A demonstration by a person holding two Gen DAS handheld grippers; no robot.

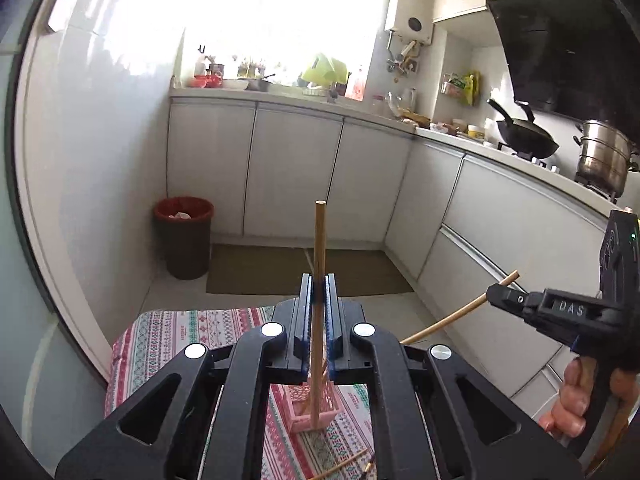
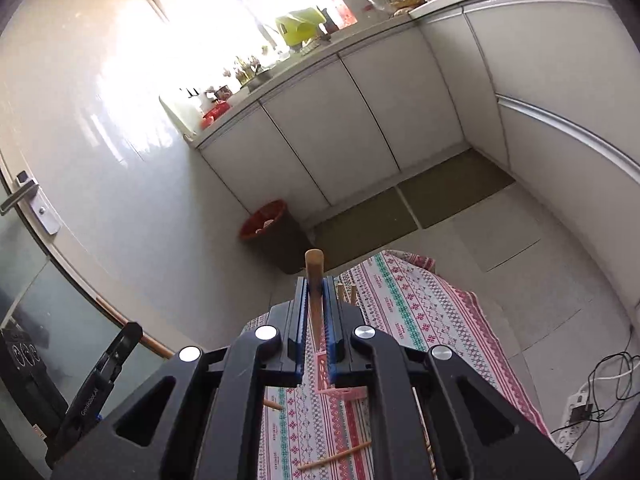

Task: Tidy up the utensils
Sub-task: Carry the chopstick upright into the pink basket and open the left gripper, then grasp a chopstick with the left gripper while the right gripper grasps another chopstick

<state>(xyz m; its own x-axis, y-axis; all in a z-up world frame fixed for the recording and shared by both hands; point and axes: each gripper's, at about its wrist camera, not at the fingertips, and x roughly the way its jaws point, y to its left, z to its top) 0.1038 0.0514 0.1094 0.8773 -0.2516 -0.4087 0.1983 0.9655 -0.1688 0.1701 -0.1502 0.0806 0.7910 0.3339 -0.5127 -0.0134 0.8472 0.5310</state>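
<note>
My left gripper [image 1: 319, 294] is shut on a wooden chopstick [image 1: 319, 240], held upright with its lower end in the pink lattice holder [image 1: 314, 406] on the patterned tablecloth [image 1: 160, 332]. My right gripper [image 2: 317, 294] is shut on another wooden chopstick [image 2: 314, 264], above the pink holder [image 2: 340, 392]. In the left wrist view the right gripper [image 1: 496, 294] is at the right, clamping its chopstick [image 1: 452, 320] at a slant. Two chopstick ends [image 2: 346, 294] stick up behind my right fingers. Loose chopsticks lie on the cloth [image 2: 336, 456], [image 1: 344, 462].
A red-lined waste bin [image 1: 184, 236] stands on the floor by the white cabinets [image 1: 296, 172]. A wok [image 1: 524, 136] and a steel pot [image 1: 604, 156] sit on the stove. A power strip with cables [image 2: 580, 416] lies on the floor at the right.
</note>
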